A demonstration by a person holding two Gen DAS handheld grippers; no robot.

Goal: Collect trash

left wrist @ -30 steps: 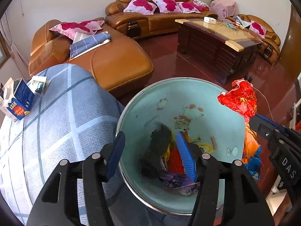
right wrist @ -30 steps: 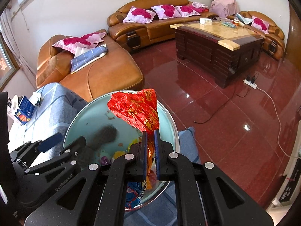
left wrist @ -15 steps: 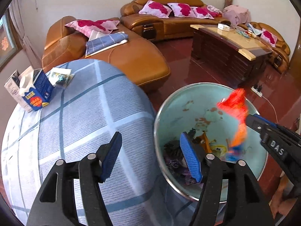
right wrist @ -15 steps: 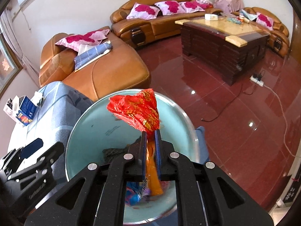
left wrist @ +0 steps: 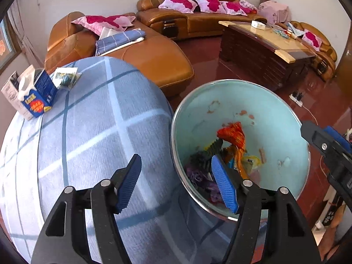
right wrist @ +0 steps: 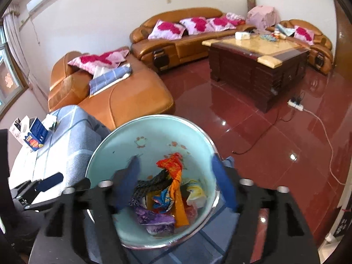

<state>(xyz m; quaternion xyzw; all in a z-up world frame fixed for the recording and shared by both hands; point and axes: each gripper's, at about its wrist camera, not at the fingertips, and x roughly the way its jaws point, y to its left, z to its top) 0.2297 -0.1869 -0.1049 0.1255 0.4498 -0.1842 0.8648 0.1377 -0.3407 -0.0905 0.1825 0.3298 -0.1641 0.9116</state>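
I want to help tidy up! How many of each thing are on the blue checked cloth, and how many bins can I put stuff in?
Tissue box: 1
Small plastic packet: 1
Trash bin: 1
Total: 3

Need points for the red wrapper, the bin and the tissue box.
red wrapper [right wrist: 170,165], right wrist view, on its crumpled red top.
bin [left wrist: 231,101], left wrist view, on the bare teal inner wall.
tissue box [left wrist: 38,94], left wrist view, on its blue front face.
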